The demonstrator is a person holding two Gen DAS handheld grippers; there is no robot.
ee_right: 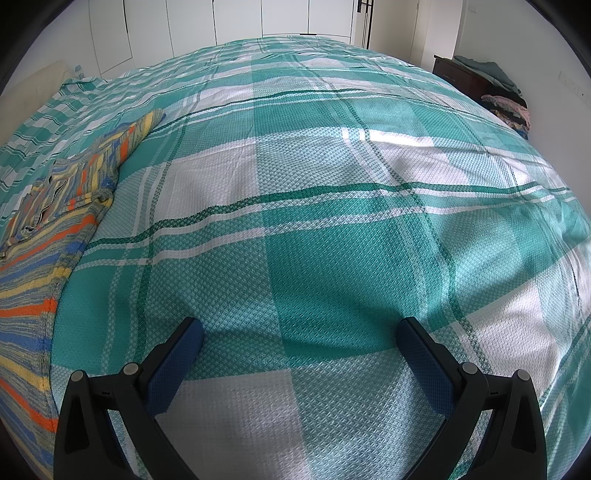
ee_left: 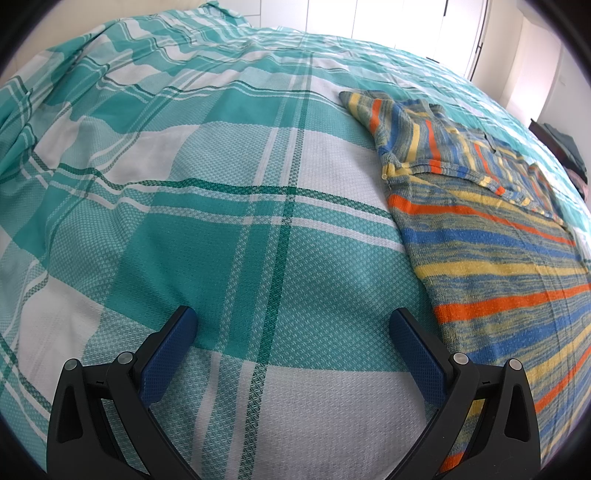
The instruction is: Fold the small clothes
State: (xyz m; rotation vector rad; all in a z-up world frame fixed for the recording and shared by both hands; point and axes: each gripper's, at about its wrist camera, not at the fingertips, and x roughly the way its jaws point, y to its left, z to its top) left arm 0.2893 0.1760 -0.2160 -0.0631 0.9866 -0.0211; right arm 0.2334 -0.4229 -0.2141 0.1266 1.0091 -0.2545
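A small striped knit garment (ee_left: 491, 236) in orange, blue, yellow and grey lies flat on the bed, its sleeves folded in over the body. In the left wrist view it fills the right side. My left gripper (ee_left: 293, 319) stands open over bare bedspread just left of its edge, nothing between the blue pads. The same garment (ee_right: 44, 229) runs along the left edge of the right wrist view. To its right my right gripper (ee_right: 301, 328) is open above the bedspread, holding nothing.
A teal and white plaid bedspread (ee_right: 332, 192) covers the whole bed. White wardrobe doors (ee_right: 221, 26) stand behind it. A dark nightstand (ee_right: 456, 74) with a pile of clothes (ee_right: 506, 103) sits at the far right.
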